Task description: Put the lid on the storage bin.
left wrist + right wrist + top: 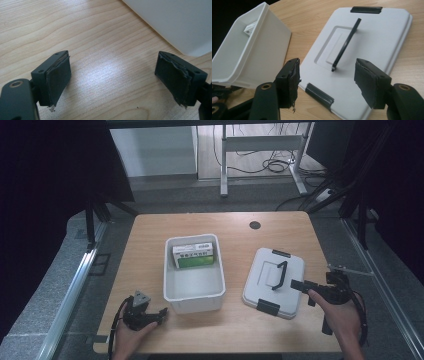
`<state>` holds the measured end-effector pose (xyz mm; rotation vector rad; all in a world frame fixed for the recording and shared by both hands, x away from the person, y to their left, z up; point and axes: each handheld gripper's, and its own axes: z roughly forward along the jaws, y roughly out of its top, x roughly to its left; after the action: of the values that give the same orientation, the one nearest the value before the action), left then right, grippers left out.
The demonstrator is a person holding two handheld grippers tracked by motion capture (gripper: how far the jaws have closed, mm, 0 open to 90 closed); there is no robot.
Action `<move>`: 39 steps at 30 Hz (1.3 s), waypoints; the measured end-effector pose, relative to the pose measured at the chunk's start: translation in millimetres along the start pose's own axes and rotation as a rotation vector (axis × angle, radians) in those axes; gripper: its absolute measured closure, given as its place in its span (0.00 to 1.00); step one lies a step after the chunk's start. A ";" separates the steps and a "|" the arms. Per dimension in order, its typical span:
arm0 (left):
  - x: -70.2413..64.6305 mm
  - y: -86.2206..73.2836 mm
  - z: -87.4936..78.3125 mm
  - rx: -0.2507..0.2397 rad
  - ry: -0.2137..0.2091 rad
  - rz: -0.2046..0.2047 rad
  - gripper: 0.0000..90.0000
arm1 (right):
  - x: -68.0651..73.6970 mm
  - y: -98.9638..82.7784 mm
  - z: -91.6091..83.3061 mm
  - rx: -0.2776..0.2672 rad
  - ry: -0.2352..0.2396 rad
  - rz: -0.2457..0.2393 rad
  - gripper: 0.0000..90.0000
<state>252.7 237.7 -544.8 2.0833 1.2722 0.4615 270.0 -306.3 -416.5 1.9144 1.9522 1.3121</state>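
Wooden desk (pixel 150 240): one white bin (pixel 194 287) holding one green box (pixel 195 256), one white lid (pixel 274 281) with black handle (pixel 280 274); left gripper (pixel 161 314), right gripper (pixel 298 284) both open, empty

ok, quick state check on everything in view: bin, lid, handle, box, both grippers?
white bin: uncovered, upright on the table.
lid: off the bin, flat on the table to its right.
lid handle: standing up.
green and white box: inside the bin, at its far end.
left gripper: open, holding nothing, over bare table.
right gripper: open, holding nothing, over the lid's near edge.
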 end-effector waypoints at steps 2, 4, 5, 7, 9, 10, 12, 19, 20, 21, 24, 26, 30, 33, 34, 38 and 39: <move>0.0 -0.2 -0.1 0.000 -0.001 0.001 0.15 | 5.7 6.4 3.6 0.014 -0.002 -0.002 0.42; 0.0 -0.2 -0.1 0.000 0.000 0.002 0.15 | 8.9 11.4 6.7 0.021 -0.001 -0.005 0.42; 0.0 -0.2 -0.1 0.000 0.000 0.002 0.15 | 11.1 14.7 8.5 0.030 -0.001 -0.004 0.42; 0.0 -0.2 -0.1 0.000 0.000 0.002 0.15 | 12.3 16.7 9.7 0.034 -0.003 -0.004 0.42; -0.3 -0.3 0.1 -0.004 0.000 -0.002 0.15 | 17.5 24.4 14.6 0.044 -0.006 -0.012 0.42; -0.3 -0.3 0.1 -0.004 0.000 -0.002 0.15 | 17.5 24.4 14.6 0.044 -0.006 -0.012 0.42; -0.3 -0.3 0.0 -0.003 0.001 -0.001 0.15 | 20.0 28.5 17.6 0.048 -0.007 -0.014 0.42; -0.3 -0.4 0.0 -0.003 0.001 -0.001 0.15 | 22.5 39.8 26.3 0.065 -0.020 0.006 0.43; -0.3 -0.4 -0.1 -0.003 0.002 0.000 0.15 | 22.8 41.1 26.5 0.061 -0.024 0.005 0.43; -0.2 -0.4 -0.2 -0.003 0.002 0.001 0.15 | 22.8 41.1 26.5 0.061 -0.024 0.005 0.43; -0.2 -0.4 -0.2 -0.003 0.002 0.001 0.15 | 23.6 46.8 28.3 0.065 -0.032 0.010 0.44; -0.4 -0.5 -0.4 -0.003 0.003 0.001 0.15 | 24.3 49.9 29.8 0.079 -0.039 0.021 0.45; -0.4 -0.6 -0.4 -0.002 0.002 0.001 0.15 | 26.5 55.5 34.5 0.103 -0.055 0.035 0.46; -0.3 -0.5 -0.5 -0.001 0.002 0.003 0.15 | 26.5 59.1 39.2 0.119 -0.078 0.039 0.48; -0.5 -0.6 -0.6 0.000 0.002 0.001 0.15 | 26.6 62.7 42.7 0.141 -0.095 0.048 0.48; -0.4 -0.6 -0.6 0.001 0.002 0.001 0.15 | 25.1 66.9 47.9 0.159 -0.115 0.056 0.50; -0.4 -0.6 -0.6 0.001 0.001 0.001 0.15 | 24.5 67.6 49.5 0.161 -0.120 0.056 0.50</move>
<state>251.8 237.7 -544.7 2.0848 1.2725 0.4630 347.1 -272.5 -393.4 2.0821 2.0137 1.0536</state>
